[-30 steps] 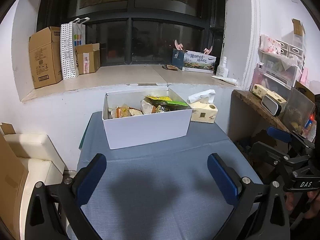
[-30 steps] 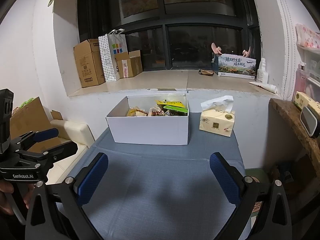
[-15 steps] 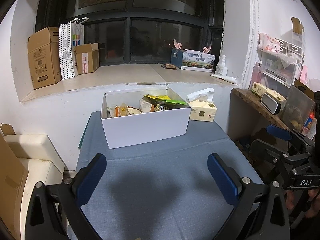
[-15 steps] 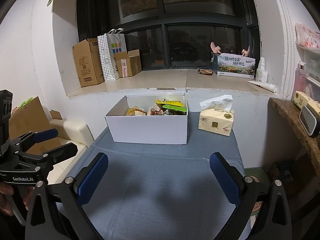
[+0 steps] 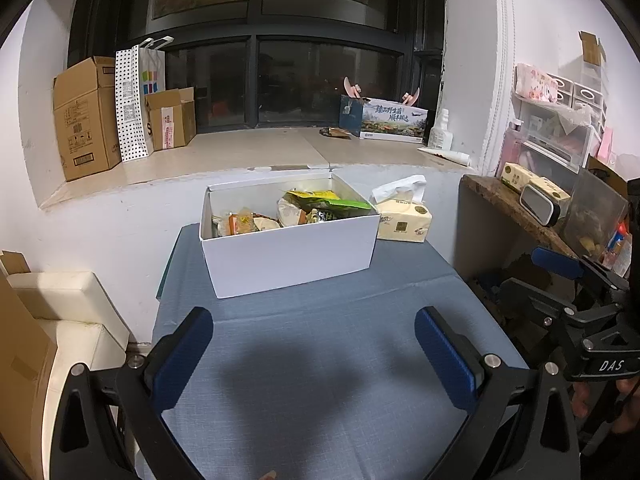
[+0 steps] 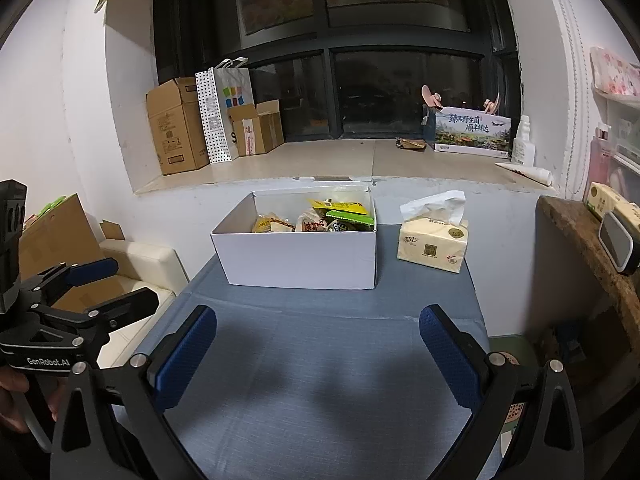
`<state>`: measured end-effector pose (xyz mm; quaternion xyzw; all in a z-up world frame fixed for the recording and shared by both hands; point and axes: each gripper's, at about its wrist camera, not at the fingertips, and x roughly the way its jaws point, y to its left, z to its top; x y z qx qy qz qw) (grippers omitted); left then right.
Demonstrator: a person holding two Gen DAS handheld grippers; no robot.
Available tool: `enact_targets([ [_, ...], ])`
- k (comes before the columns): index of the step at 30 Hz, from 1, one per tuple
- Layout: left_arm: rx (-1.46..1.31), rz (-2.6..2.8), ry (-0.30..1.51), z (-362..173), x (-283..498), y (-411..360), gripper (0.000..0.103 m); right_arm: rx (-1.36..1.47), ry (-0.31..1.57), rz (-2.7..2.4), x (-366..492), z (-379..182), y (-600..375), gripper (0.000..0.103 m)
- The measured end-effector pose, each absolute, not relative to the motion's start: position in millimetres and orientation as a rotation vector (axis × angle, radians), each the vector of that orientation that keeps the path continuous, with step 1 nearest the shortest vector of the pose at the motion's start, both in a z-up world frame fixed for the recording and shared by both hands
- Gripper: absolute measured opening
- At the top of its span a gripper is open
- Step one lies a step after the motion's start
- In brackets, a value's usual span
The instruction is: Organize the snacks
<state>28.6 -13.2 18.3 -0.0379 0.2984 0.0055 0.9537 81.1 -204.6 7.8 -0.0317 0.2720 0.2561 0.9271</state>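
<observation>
A white rectangular cardboard box (image 5: 289, 247) is set at the far end of the blue cloth-covered bench (image 5: 320, 380), near the wall. It is filled with assorted snack packets (image 6: 316, 219), with yellow and green wrappers heaped toward its right side. A yellow soft pack of tissues (image 6: 433, 243) is placed just beside the box on its right. The left gripper (image 5: 314, 354) and the right gripper (image 6: 318, 354) are held spread wide above the bare cloth, with nothing between the fingers.

Both grippers held level, side by side.
Left gripper (image 5: 314, 354) and right gripper (image 6: 318, 354) each gape wide, nothing between their blue pads.
</observation>
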Motion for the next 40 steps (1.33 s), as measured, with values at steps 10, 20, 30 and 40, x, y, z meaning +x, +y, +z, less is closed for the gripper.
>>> enact_targets([
  [10, -0.07, 0.001, 0.61, 18.7, 28.4, -15.1, 0.103, -0.066, 0.558, 0.524, 80.8, 8.2, -204.2, 0.103],
  [20, -0.064, 0.001, 0.616, 17.3, 29.4, -16.5, 0.103, -0.071, 0.557, 0.526, 80.6, 8.5, -203.4, 0.103],
  [30, -0.066, -0.002, 0.613, 17.7, 27.8, -17.7, 0.103, -0.07, 0.558, 0.524, 81.0, 9.0, -203.5, 0.103],
  [40, -0.085, -0.02, 0.596, 21.2, 24.5, -18.3, 0.103, -0.072, 0.562, 0.523, 79.9, 8.8, -202.7, 0.103],
])
